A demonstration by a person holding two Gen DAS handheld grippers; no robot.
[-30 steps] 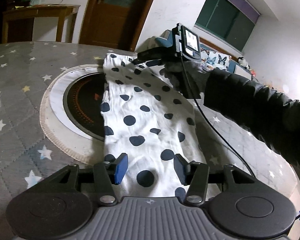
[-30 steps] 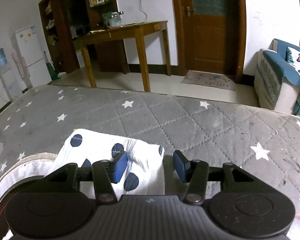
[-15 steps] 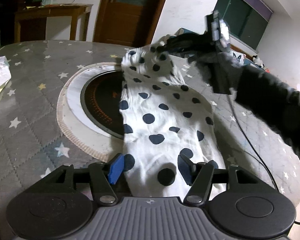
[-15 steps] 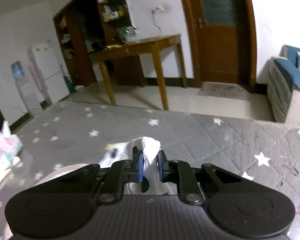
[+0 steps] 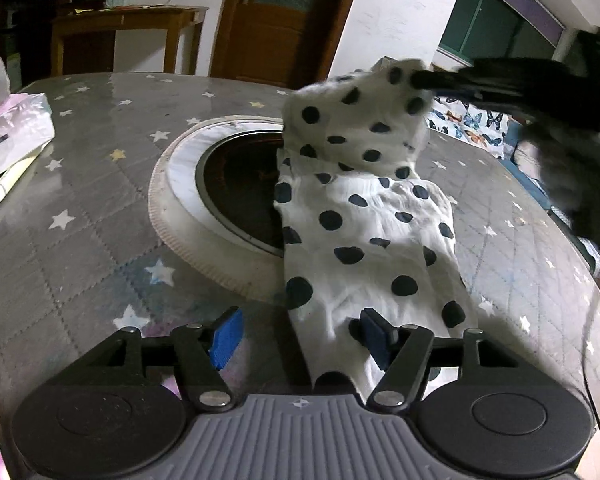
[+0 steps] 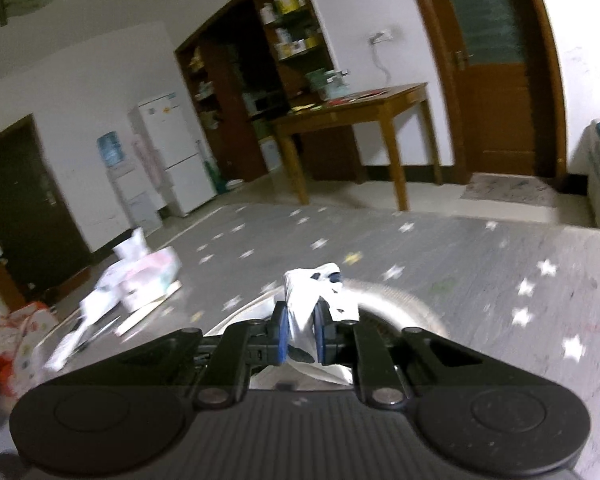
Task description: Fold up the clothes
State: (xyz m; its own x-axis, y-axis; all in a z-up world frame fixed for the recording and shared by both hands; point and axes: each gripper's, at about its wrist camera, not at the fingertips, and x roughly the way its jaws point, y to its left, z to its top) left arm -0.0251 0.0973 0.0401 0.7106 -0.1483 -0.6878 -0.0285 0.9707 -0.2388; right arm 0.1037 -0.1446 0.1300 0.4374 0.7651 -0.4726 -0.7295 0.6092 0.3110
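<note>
Now the right gripper (image 6: 300, 336), open over the cloth (image 5: 364, 216) a second ago, pinches its far end aloft, while the left gripper (image 5: 300, 336) gapes at the near end.

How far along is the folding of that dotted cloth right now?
Early. Done: the cloth is laid out in a long strip on the table. In hand: the right gripper is shut on its far end, raised off the table. Left: no fold has landed, and the left gripper is open over the near end.
</note>
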